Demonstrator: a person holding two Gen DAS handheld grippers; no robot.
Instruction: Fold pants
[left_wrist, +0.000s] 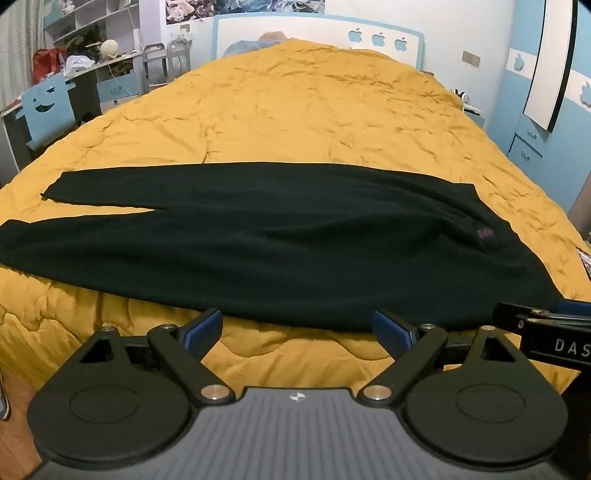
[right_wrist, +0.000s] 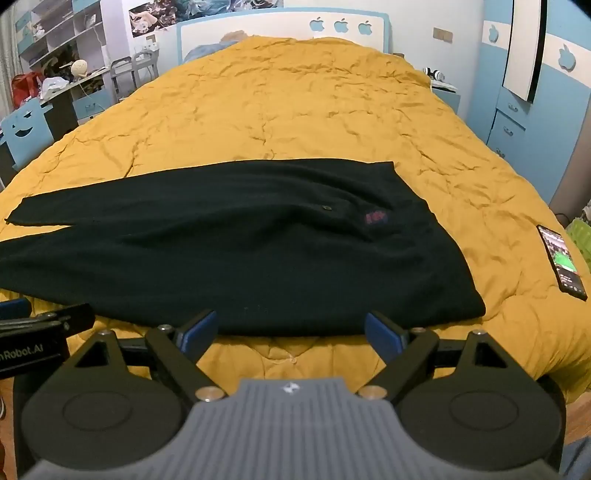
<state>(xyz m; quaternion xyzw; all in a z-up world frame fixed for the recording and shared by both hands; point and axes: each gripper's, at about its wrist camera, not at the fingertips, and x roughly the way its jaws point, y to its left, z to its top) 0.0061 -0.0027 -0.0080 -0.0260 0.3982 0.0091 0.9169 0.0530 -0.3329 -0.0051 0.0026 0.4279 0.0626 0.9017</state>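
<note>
The folding had not really begun, as far as the two views showed. The black pants lay spread flat across the near part of the bed, on the yellow quilt, with the waist toward the right and the two legs running to the left, side by side and parted only near the cuffs. No fold was visible in them; both legs were open to their full length. The left gripper hung just before the near edge of the cloth, its jaws released and wide, with nothing between them. The right gripper stood the same way near the waist end, jaws also spread and empty, not touching the cloth as far as I could see. A phone lay on the quilt to the right, well apart from the pants. So I judged that all steps were left: bringing one leg over the other, then folding the length, probably twice.
</note>
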